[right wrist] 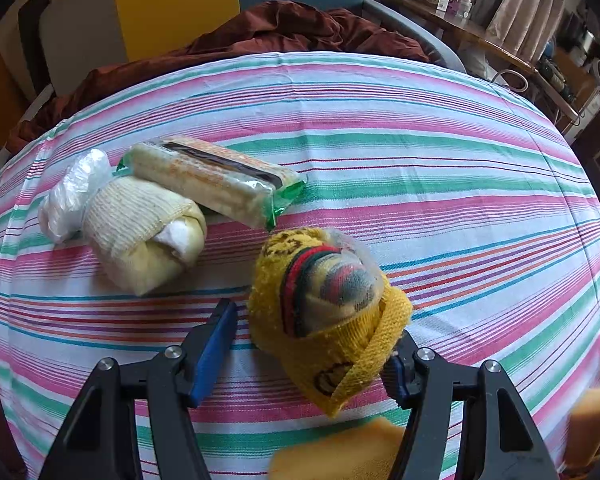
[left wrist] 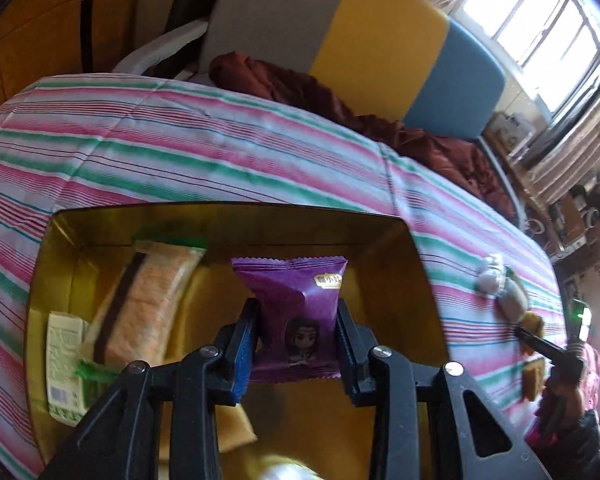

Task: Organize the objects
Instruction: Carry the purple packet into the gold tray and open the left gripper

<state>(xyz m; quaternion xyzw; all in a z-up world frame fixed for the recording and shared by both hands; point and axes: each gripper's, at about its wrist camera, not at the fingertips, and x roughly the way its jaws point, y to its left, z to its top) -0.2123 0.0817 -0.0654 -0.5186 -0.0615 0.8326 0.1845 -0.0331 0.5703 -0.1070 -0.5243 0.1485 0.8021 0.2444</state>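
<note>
Striped cloth [right wrist: 380, 120] covers the table; left gripper [left wrist: 298, 320] pinches a purple snack packet [left wrist: 296, 300] above a gold box [left wrist: 420, 264], right gripper [right wrist: 312, 344] spread around a yellow sock bundle [right wrist: 324, 308].

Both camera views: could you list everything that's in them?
purple snack packet: one, purple, pinched in the left tool, above the box
box: one, golden yellow, on the striped cloth
wafer packs: two, orange with green ends, one in the box, one on the cloth
pale packet: one, whitish green, box's left side
yellow sock bundle: one, yellow, striped, between the right tool's fingers
cream sock bundle: one, cream, touching the cloth's wafer pack
striped cloth: one, pink, green, white
blanket: one, dark red, behind the cloth
left tool: black, shut on the packet
right tool: black, blue pads, open
</note>
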